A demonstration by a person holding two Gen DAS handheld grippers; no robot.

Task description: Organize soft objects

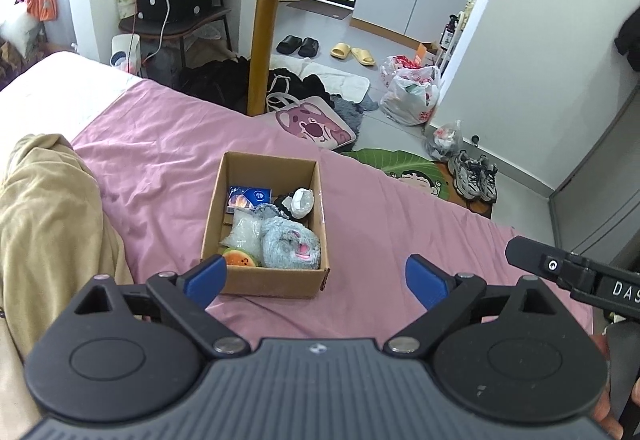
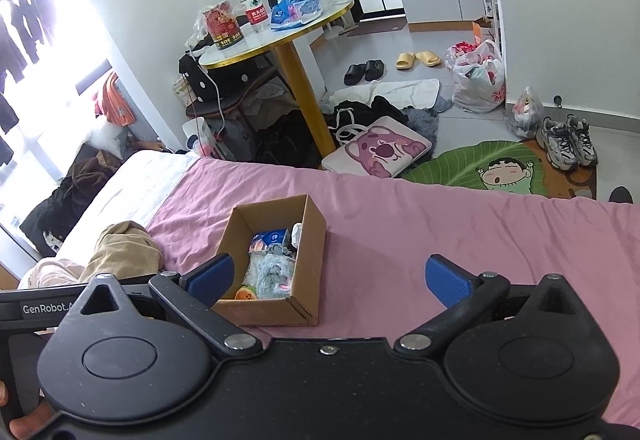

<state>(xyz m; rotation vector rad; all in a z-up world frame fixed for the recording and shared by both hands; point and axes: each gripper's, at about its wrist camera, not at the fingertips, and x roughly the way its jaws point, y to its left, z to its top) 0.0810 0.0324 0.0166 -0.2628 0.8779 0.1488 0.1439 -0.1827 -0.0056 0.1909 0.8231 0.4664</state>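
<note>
The open brown cardboard box (image 1: 266, 224) sits on the pink bedsheet (image 1: 380, 240) just ahead of the left hand-held gripper (image 1: 316, 280), and ahead and a bit left of the right hand-held gripper (image 2: 328, 278). It already holds the fluffy grey-blue plush with a pink patch (image 1: 290, 242), a small orange round plush toy (image 1: 240, 259), a crinkly clear plastic bag (image 1: 244, 230), a blue printed packet (image 1: 249, 198) and a white crumpled lump (image 1: 303, 201). Both grippers are spread wide with nothing between the blue pads.

What could go wrong: the box is light and sits on soft bedding, so I'd guess a finger catching the near wall would shove or tip it (the left one's left pad already overlaps the near corner in its own view). The plush is heaped near the rim too, so pushing in could roll it out. A crumpled tan cloth (image 1: 52, 224) lies off to the left, easy to snag on a reach.

Writing: "GenRobot.A…" on the gripper body at the right view's left edge, "DAS…" on the one at the left view's right edge. The labels on the red-capped water bottle (image 2: 251, 6) on the round bench (image 2: 280, 36) are too small to read.
</note>
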